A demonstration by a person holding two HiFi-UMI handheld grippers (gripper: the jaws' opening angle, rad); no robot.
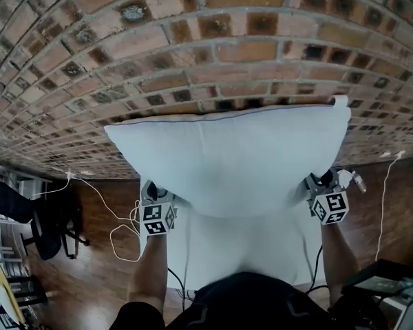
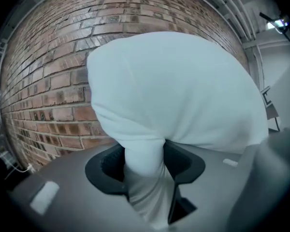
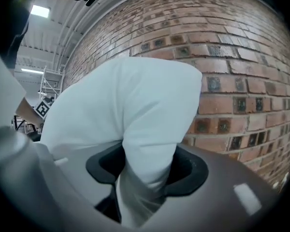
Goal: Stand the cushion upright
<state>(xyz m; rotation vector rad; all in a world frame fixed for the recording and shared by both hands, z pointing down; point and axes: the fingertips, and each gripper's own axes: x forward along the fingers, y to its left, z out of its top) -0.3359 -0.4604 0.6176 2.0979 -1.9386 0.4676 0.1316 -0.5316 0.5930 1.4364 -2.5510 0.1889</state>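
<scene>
A large white cushion (image 1: 227, 163) stands on its lower edge and leans against the brick wall (image 1: 193, 53), with its top edge level. My left gripper (image 1: 155, 192) is at its lower left corner and my right gripper (image 1: 321, 184) at its lower right corner; the cushion hides the fingertips of both. In the left gripper view a narrow neck of the cushion (image 2: 174, 91) runs between the wide jaws of the left gripper (image 2: 145, 163), with a dark gap beside it. In the right gripper view a corner of the cushion (image 3: 125, 110) lies loosely between the spread jaws of the right gripper (image 3: 147, 166).
A white padded surface (image 1: 248, 246) lies under the cushion, in front of me. White cables (image 1: 124, 239) trail over the wooden floor at the left, near a black chair (image 1: 27, 218). Another cable (image 1: 385, 198) hangs at the right above dark equipment (image 1: 382, 280).
</scene>
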